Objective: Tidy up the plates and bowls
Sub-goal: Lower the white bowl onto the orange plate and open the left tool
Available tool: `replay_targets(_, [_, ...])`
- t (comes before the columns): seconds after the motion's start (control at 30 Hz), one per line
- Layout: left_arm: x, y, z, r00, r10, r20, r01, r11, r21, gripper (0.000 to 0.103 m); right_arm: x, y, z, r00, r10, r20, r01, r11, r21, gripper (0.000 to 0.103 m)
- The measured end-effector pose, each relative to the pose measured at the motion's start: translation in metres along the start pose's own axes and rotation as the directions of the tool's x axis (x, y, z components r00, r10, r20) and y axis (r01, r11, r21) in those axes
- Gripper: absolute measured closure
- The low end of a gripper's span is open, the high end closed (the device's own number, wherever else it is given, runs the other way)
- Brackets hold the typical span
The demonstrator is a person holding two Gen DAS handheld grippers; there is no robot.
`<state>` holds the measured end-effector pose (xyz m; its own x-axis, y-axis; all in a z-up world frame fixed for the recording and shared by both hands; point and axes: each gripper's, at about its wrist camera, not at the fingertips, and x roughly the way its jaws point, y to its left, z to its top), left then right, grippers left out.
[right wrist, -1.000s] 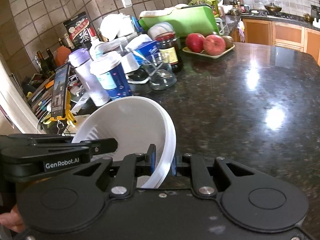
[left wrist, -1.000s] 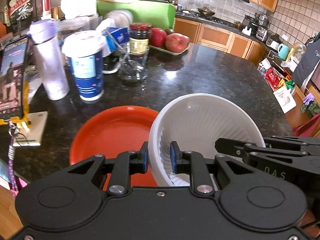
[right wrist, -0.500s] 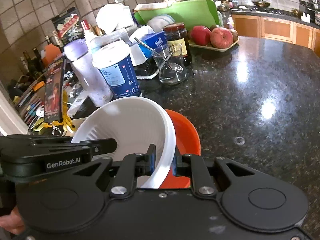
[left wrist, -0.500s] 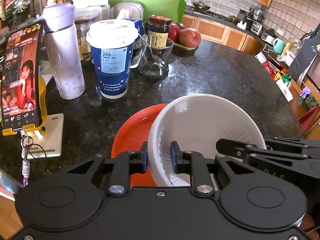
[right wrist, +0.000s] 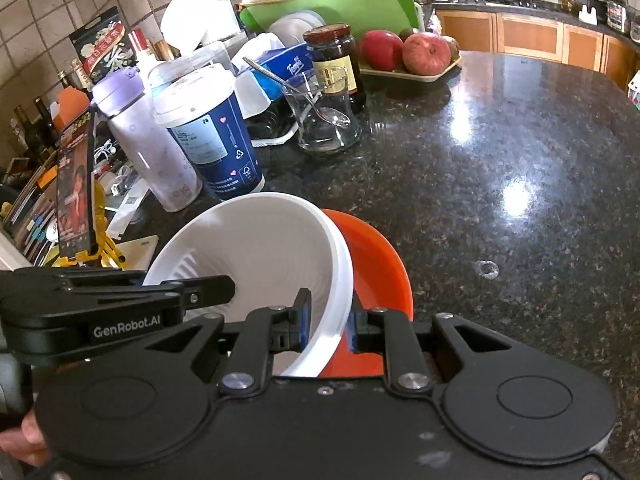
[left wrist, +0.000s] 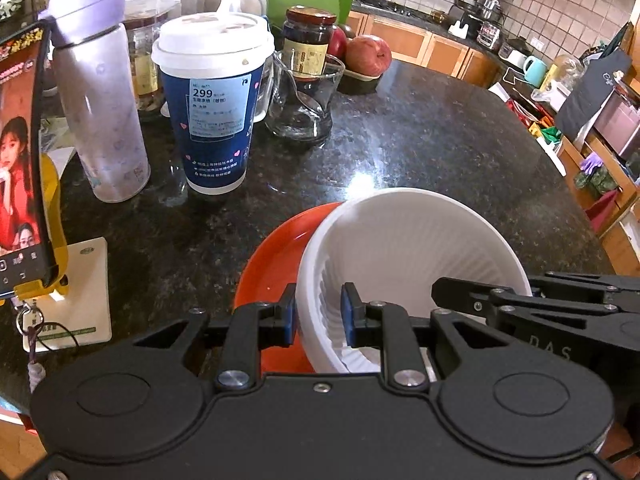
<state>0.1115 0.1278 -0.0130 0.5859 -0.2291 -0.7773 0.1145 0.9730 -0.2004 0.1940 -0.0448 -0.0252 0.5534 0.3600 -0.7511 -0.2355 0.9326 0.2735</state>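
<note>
A white ribbed bowl (left wrist: 400, 248) (right wrist: 260, 248) is tilted over an orange plate (left wrist: 272, 264) (right wrist: 376, 264) on the black granite counter (left wrist: 420, 140); its base is hidden, so contact with the plate cannot be told. My left gripper (left wrist: 318, 316) is shut on the bowl's near left rim, one blue pad inside and one outside. On the opposite rim, my right gripper (right wrist: 329, 324) has its pads either side of the wall and its jaws are opening slightly. Each gripper's black fingers show in the other's view, right (left wrist: 520, 304) and left (right wrist: 160, 300).
Just beyond the plate stand a blue paper cup (left wrist: 216, 120), a purple-lidded bottle (left wrist: 96, 100) and a glass with a spoon (left wrist: 304, 100). A phone on a yellow stand (left wrist: 20, 180) is at the left. A jar (left wrist: 310, 40) and apples (left wrist: 368, 56) sit behind.
Both grippers carried the bowl forward and slightly down towards the cup and bottle. The bowl now covers more of the orange plate. In the right wrist view the plate has come into sight.
</note>
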Motion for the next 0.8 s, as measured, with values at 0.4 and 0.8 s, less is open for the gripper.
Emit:
replay_targets(0.4, [-0.007,0.006,0.004,0.999,-0.030,0.040,0.030,1.000,0.002,0.074,-0.009,-0.006,0.004,0.999,-0.012,0.045,0.012,1.000,0.006,0.080])
replay_targets(0.8, [-0.016,0.004,0.009,0.996,0.010,0.088,-0.012,1.000,0.018,0.074,-0.026,-0.008,0.008,0.992,-0.029,0.123,0.028,1.000,0.009,0.080])
